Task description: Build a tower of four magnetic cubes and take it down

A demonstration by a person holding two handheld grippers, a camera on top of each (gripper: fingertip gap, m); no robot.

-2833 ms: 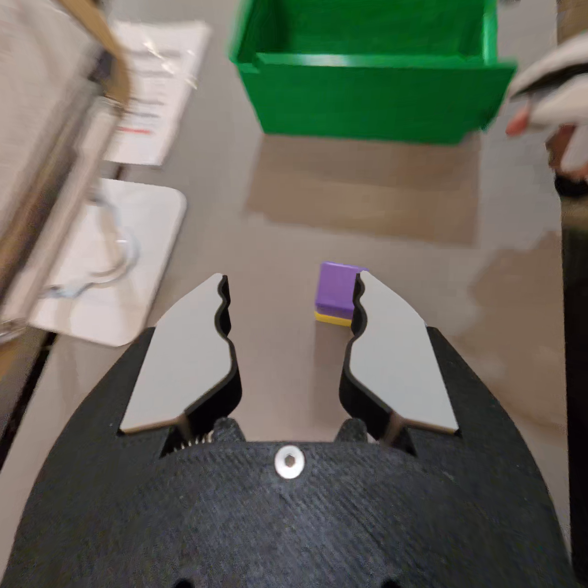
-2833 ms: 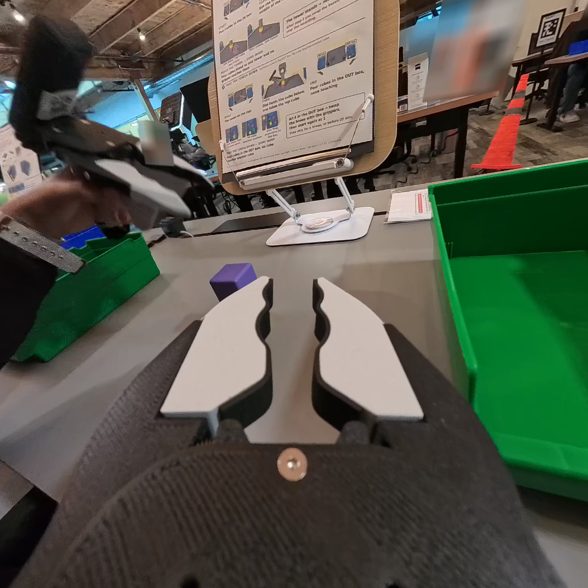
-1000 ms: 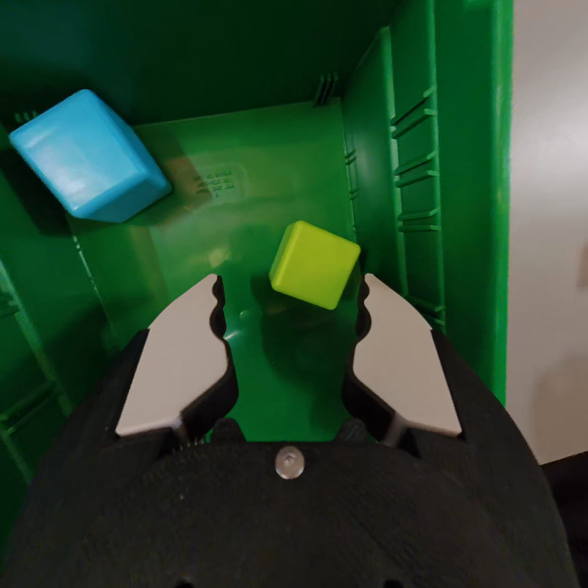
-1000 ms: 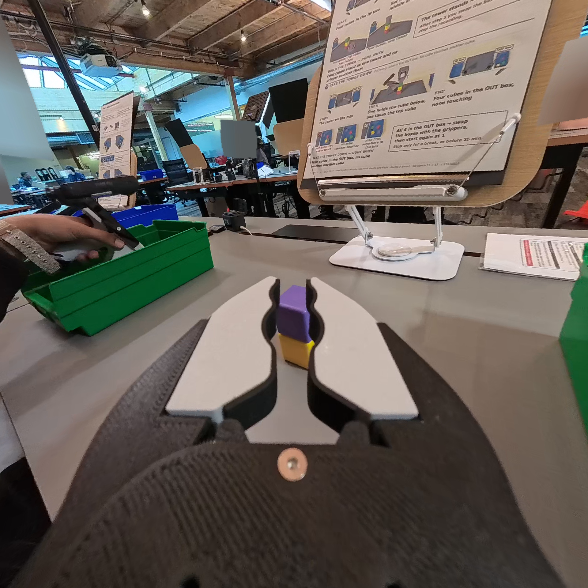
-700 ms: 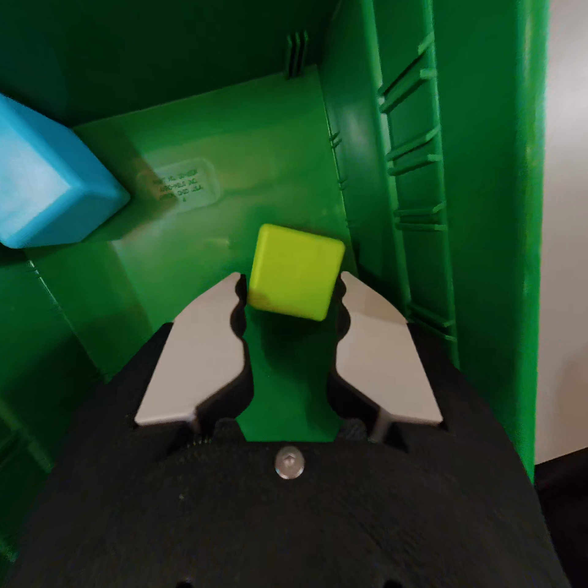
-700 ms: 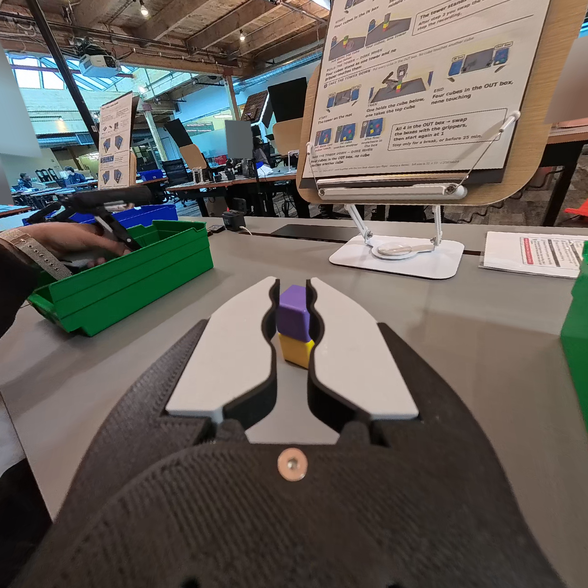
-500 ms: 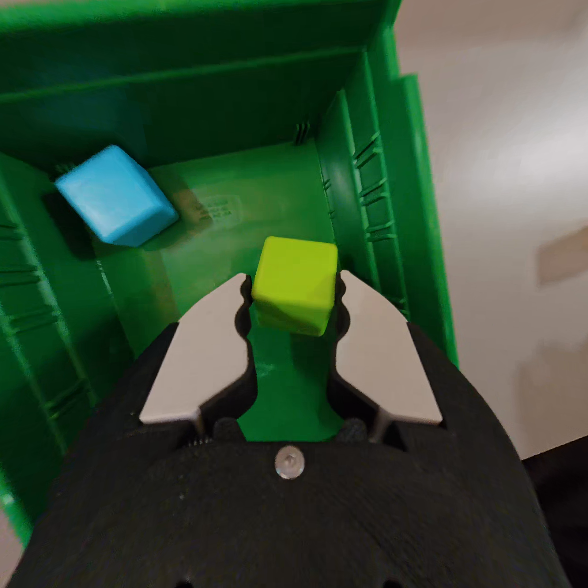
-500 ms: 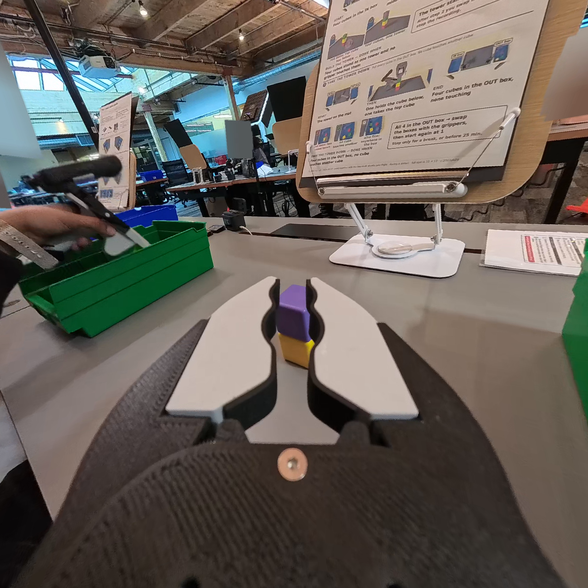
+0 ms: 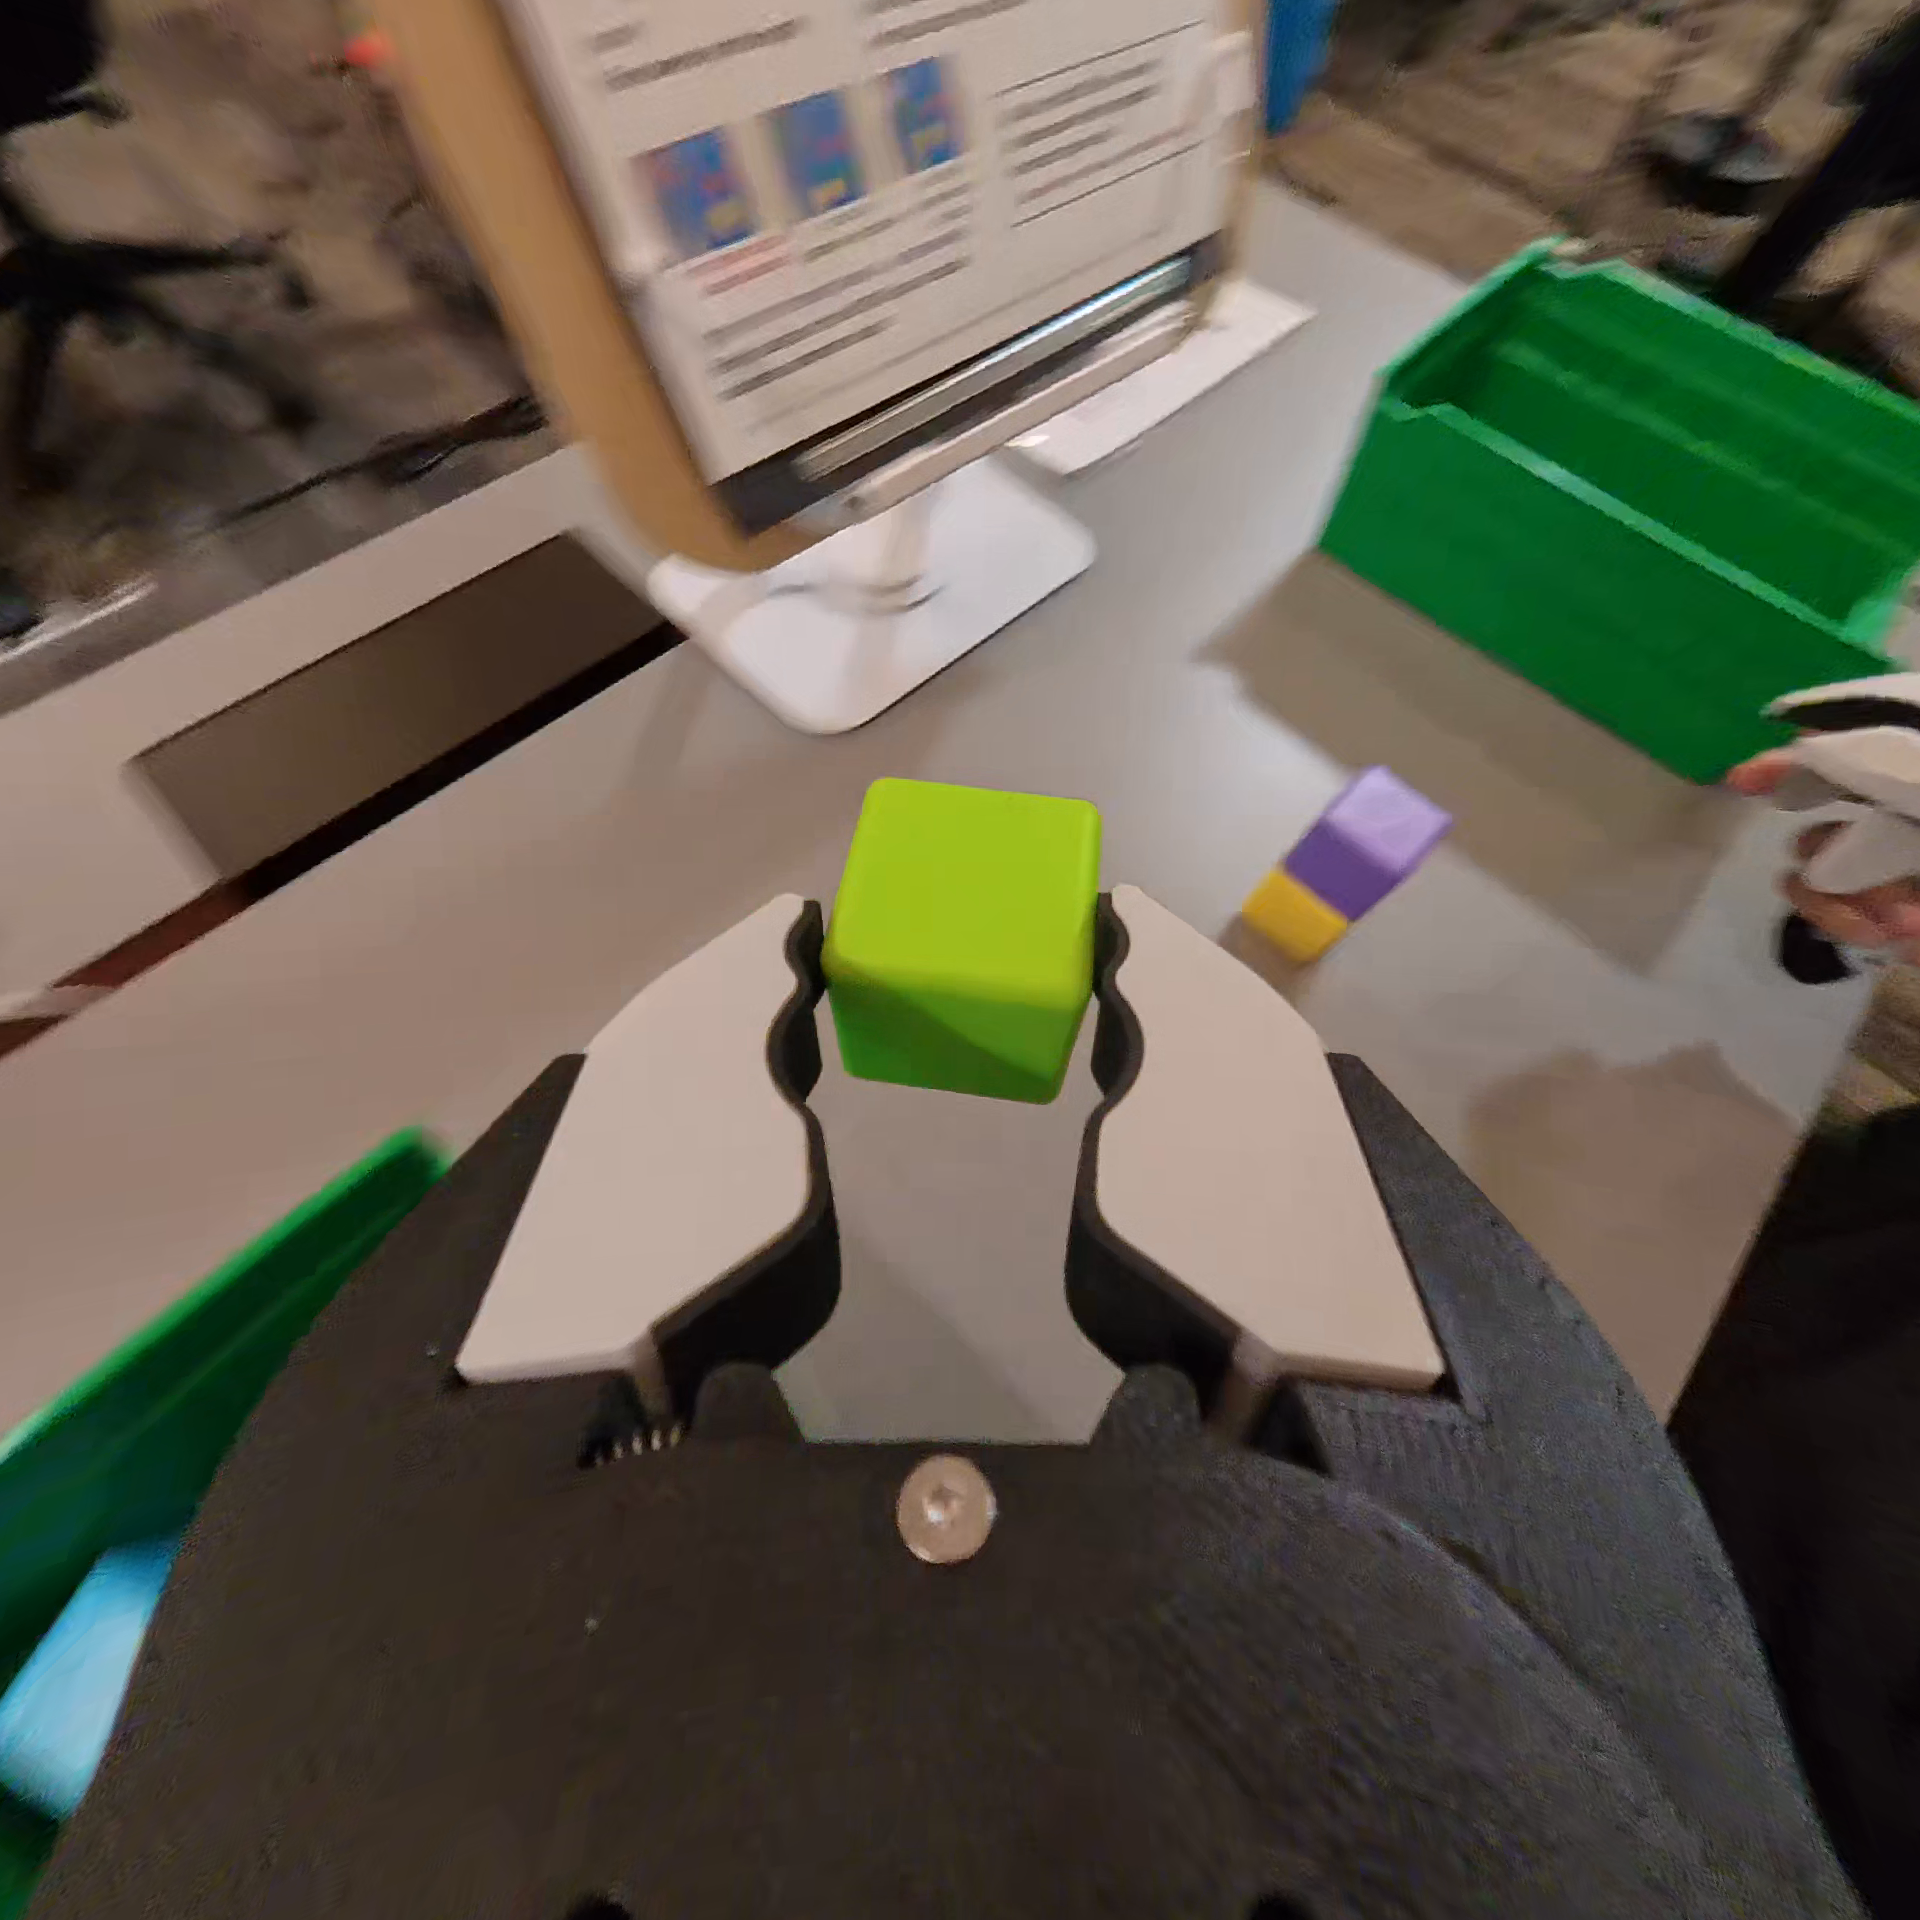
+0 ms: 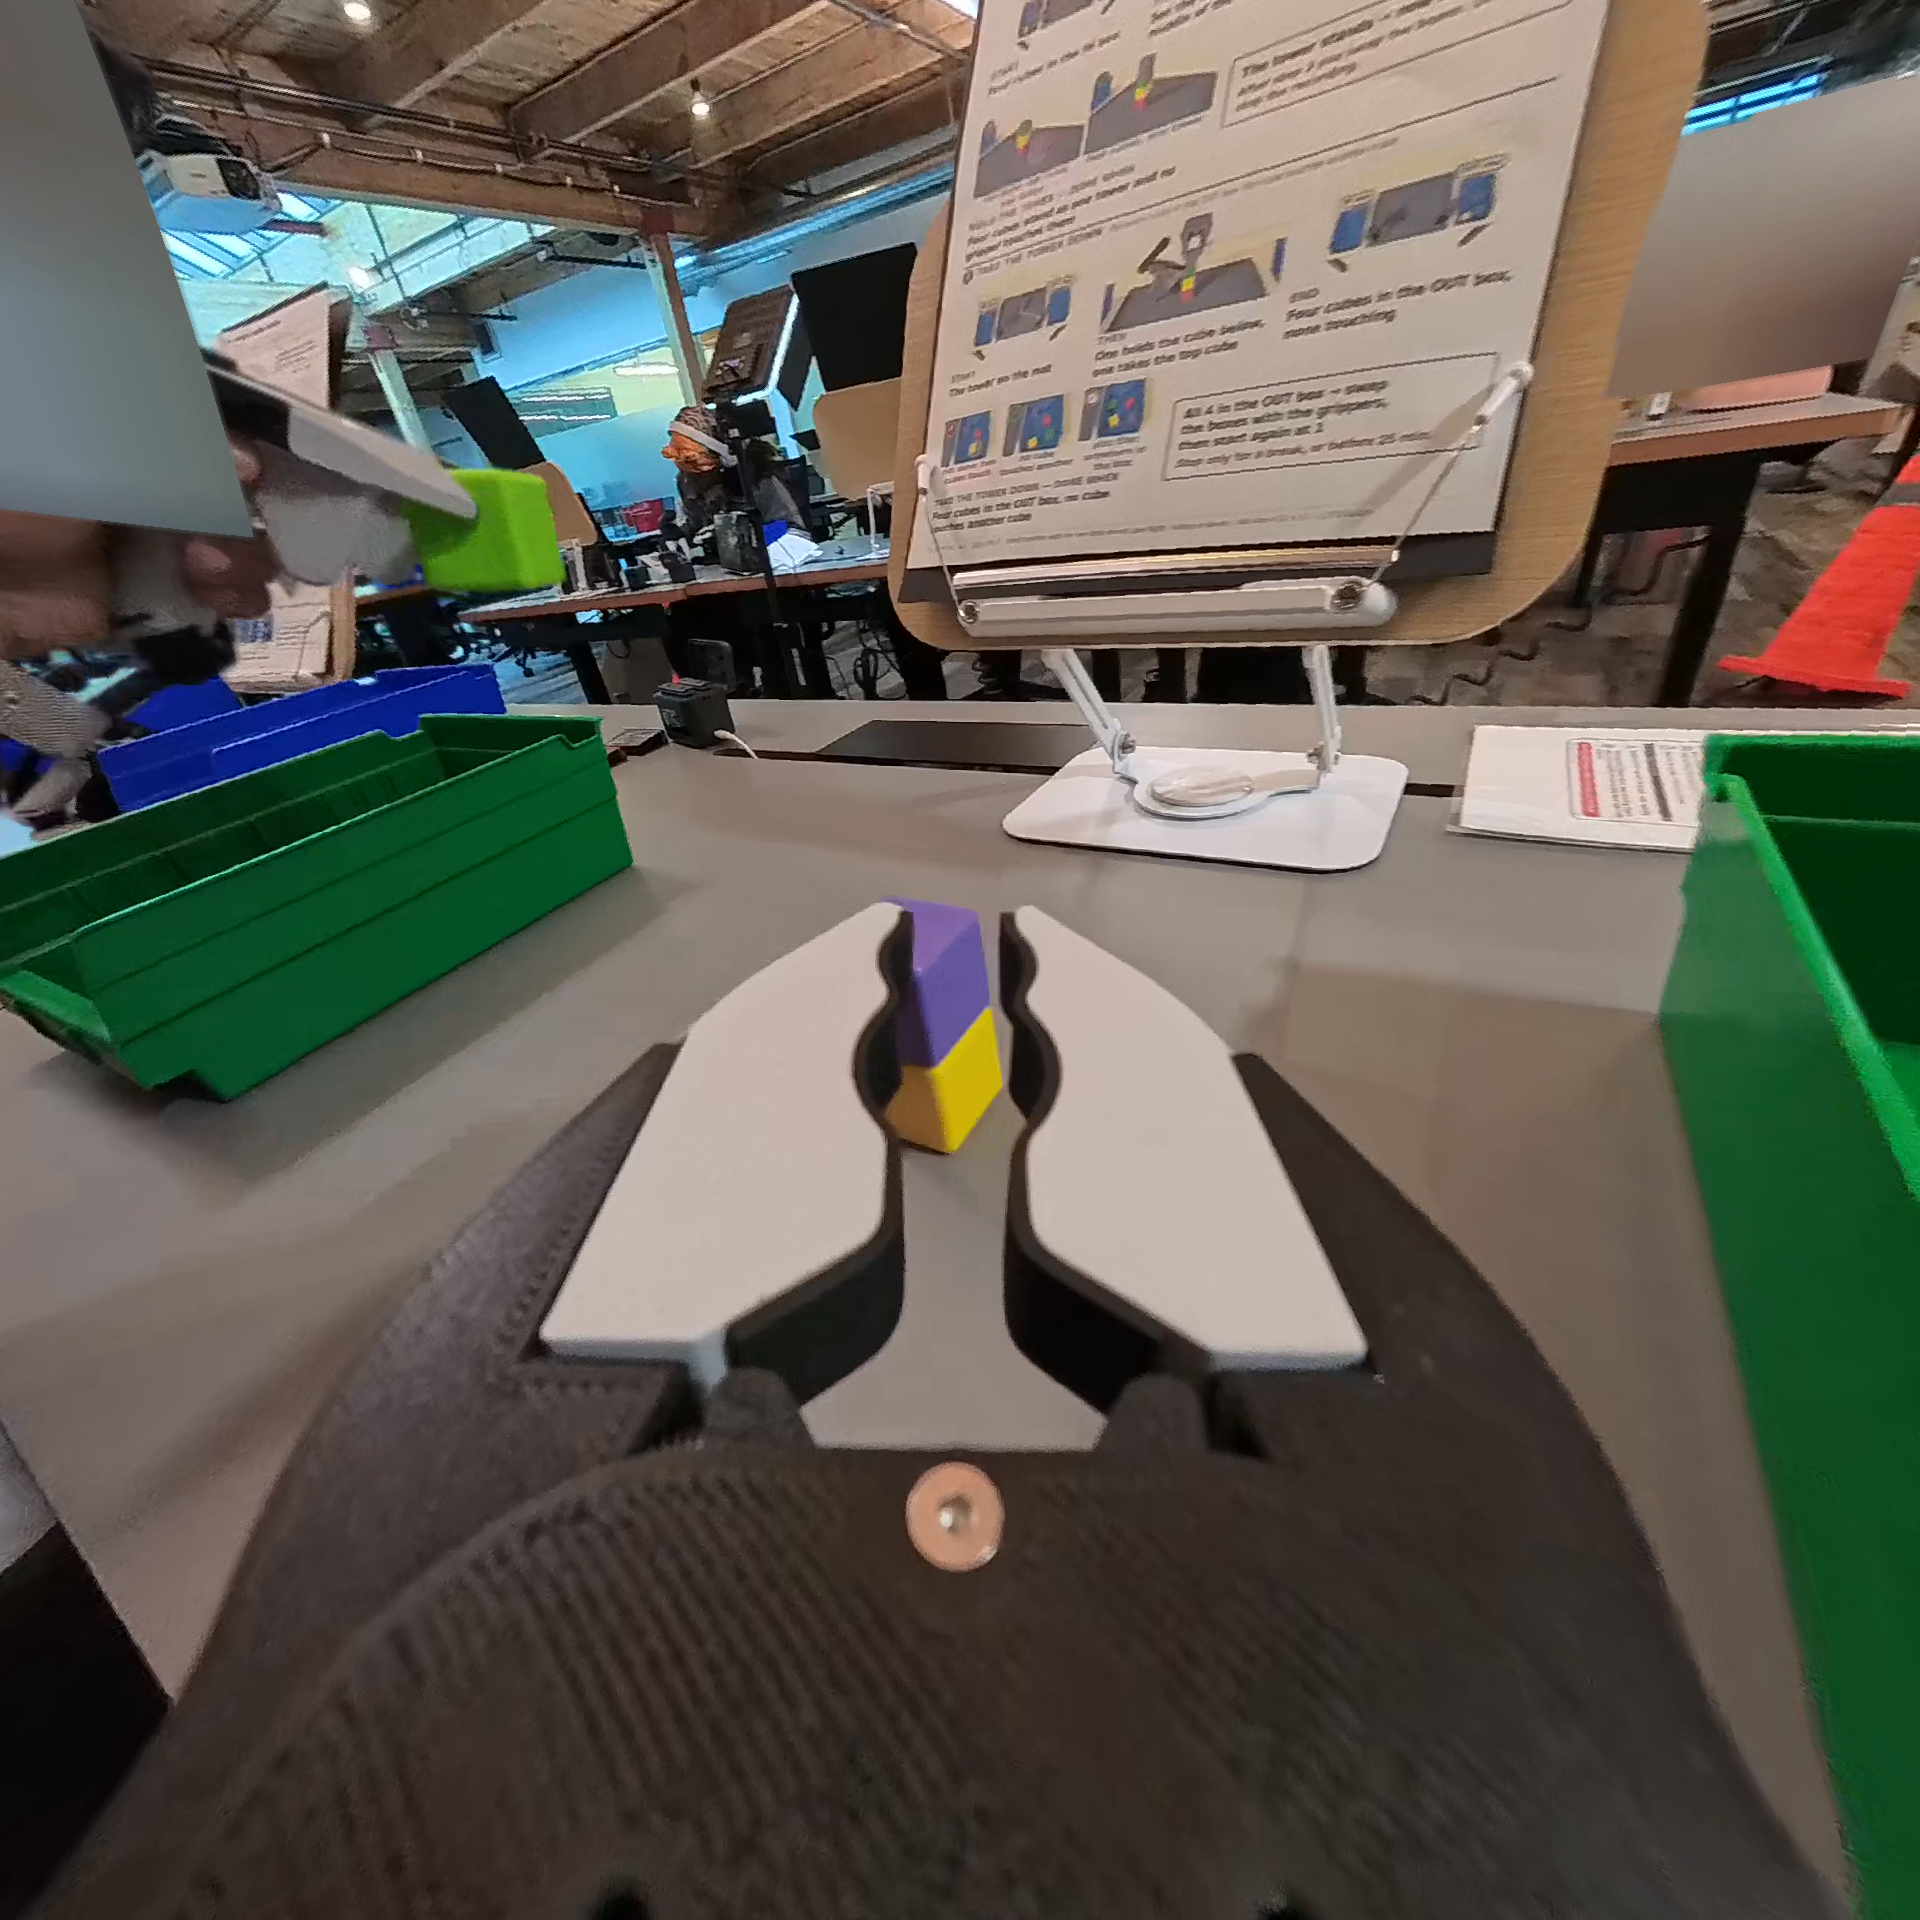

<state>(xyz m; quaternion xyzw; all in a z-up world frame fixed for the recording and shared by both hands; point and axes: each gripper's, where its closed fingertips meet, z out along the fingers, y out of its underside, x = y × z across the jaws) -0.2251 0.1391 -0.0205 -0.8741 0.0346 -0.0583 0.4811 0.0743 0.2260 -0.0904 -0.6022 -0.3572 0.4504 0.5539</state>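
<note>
**Left gripper carries a green cube; right gripper frames a two-cube stack**

The left gripper (image 9: 961, 935) pinches a lime-green cube (image 9: 961, 951) between its fingertips, lifted clear above the grey surface (image 9: 520, 935). Below and left of that cube, the corner of a green bin (image 9: 197, 1340) shows, with a light blue block (image 9: 73, 1683) inside, both cut off by the gripper body.

The right gripper (image 10: 945, 966) is narrowly parted around a purple cube (image 10: 940, 977) stacked on a yellow cube (image 10: 945, 1091), which stands on the surface. The left finger looks against the stack and a thin gap shows on the right; I cannot tell whether it is gripping.

Beyond the stack stands a white stand (image 10: 1205, 800) holding an instruction sheet (image 10: 1247, 281). Right of the stack is a second green bin (image 10: 1787, 1039), cut off at the frame edge. In the left wrist view the sheet and background are blurred, and the right gripper appears only partly, beyond the stack.
</note>
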